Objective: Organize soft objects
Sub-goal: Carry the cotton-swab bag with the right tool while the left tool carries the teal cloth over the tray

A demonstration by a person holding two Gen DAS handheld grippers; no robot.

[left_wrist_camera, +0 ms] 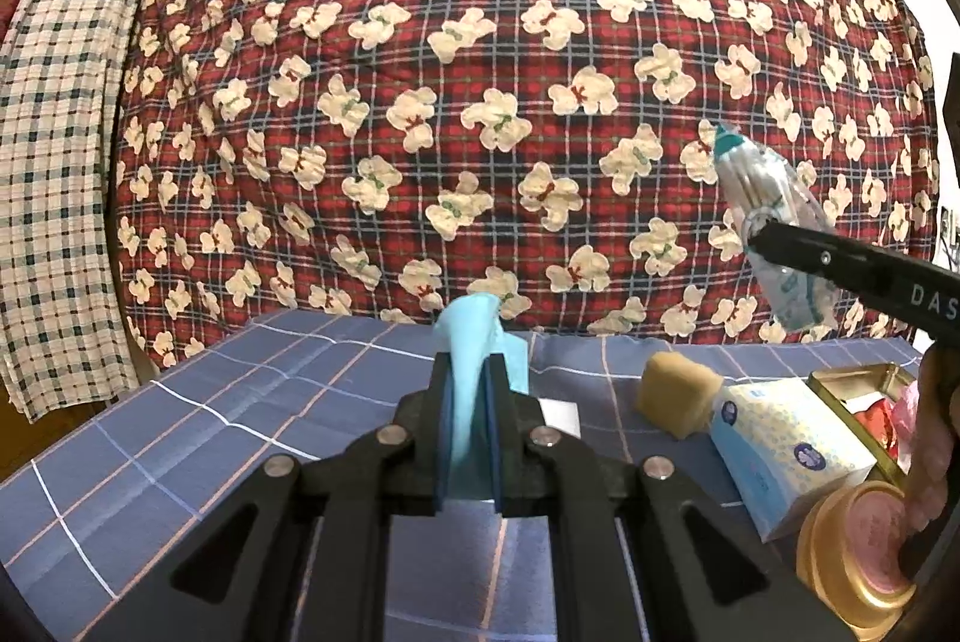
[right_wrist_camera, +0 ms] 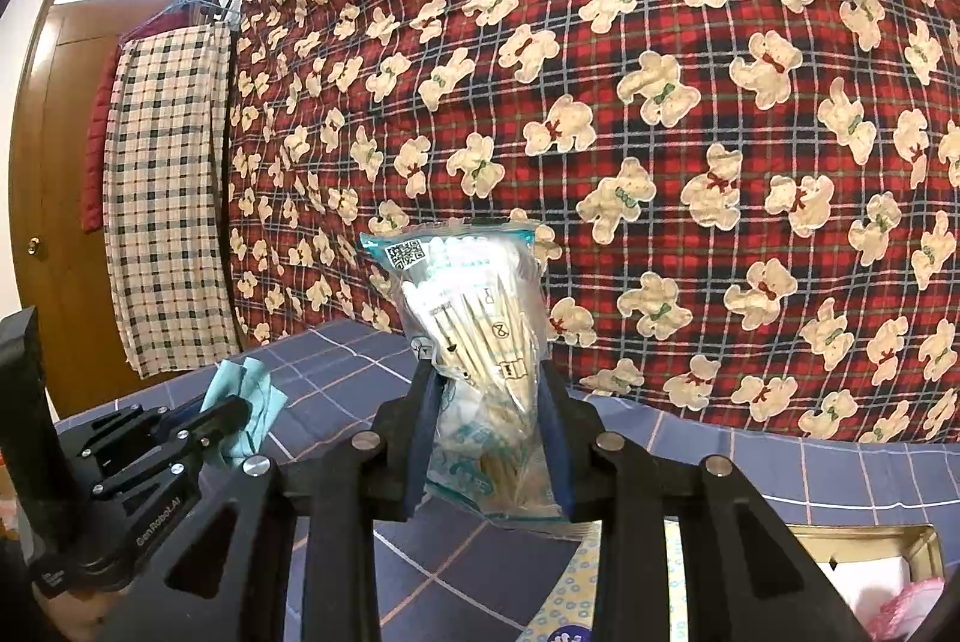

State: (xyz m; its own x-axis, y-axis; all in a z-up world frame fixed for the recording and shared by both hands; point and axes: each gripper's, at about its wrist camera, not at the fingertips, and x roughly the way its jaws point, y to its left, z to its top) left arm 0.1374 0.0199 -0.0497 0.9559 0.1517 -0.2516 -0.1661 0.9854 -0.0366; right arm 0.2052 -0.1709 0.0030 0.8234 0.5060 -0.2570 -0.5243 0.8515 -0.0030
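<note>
Both tools are carrying something above the worktop [left_wrist_camera: 180,432], so the sorting is looking underway rather than finished.

The left tool [left_wrist_camera: 467,390] is clamping its 2 fingers on a light blue cloth [left_wrist_camera: 474,342], which is sticking up and forward out of the grip, clear of the blue checked cover. The right tool [right_wrist_camera: 487,402] is squeezing a clear bag of cotton swabs [right_wrist_camera: 474,318] at its middle, holding it upright in the air in front of the teddy-bear blanket [left_wrist_camera: 480,72] hanging behind.

3 soft items are waiting on the worktop to the right in the left wrist view: a yellowish sponge block [left_wrist_camera: 675,390], a blue-and-white tissue pack [left_wrist_camera: 786,456] touching it, and something pink and red lying in an open gold tin [left_wrist_camera: 864,384], too cut off to identify. A round gold container [left_wrist_camera: 858,558] is sitting just beside the tissue pack.

My judgement: the open tin is probably serving as the collecting box, so 2 items are in transit, at least 2 more are awaiting pickup, and the job is perhaps around halfway. I cannot tell where the cloth and swabs are meant to land.
</note>
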